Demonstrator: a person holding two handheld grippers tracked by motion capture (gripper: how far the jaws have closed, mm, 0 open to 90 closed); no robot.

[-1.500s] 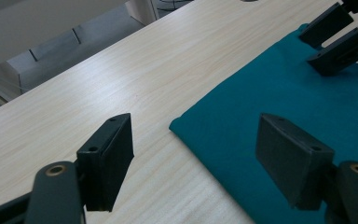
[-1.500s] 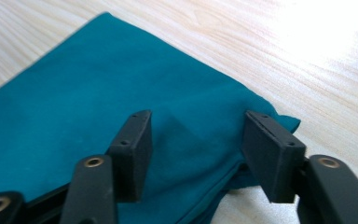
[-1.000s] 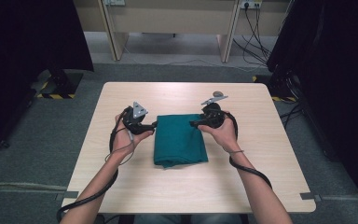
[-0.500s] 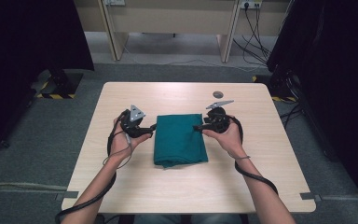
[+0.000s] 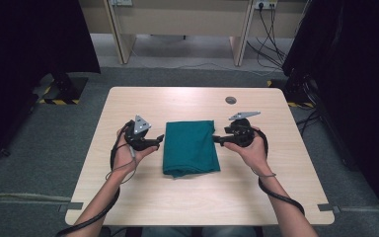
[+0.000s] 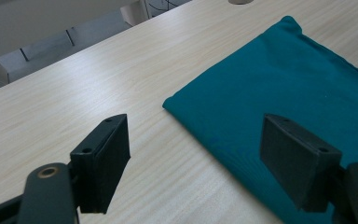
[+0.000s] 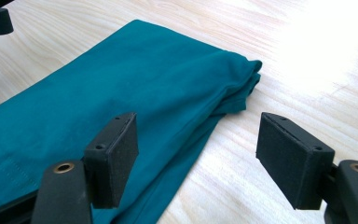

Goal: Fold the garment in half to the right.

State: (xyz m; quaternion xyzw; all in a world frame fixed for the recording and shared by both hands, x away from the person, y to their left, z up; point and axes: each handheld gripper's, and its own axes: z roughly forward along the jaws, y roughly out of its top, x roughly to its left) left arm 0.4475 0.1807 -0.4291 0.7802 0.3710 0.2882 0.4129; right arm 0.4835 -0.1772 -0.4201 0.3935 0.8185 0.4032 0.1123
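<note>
A folded teal cloth (image 5: 190,147) lies flat in the middle of the light wooden table (image 5: 276,197). My left gripper (image 5: 160,140) sits at the cloth's left edge, held in a hand, its jaws pointing right. In the left gripper view the gripper (image 6: 196,135) stands open over bare wood and the cloth's corner (image 6: 284,84), gripping nothing. My right gripper (image 5: 216,139) is at the cloth's right edge, pointing left. In the right gripper view it (image 7: 198,130) is open, with the cloth's layered folded corner (image 7: 121,74) below and between the pads, untouched.
A small round grey disc (image 5: 230,99) lies on the table behind the right gripper. Beyond the far edge stand desk legs (image 5: 121,39) and floor cables (image 5: 266,29). Dark curtains (image 5: 355,74) hang on both sides.
The right gripper has drawn back to the right, off the cloth's far right corner to beside its edge. The left gripper has hardly moved. The cloth lies as before.
</note>
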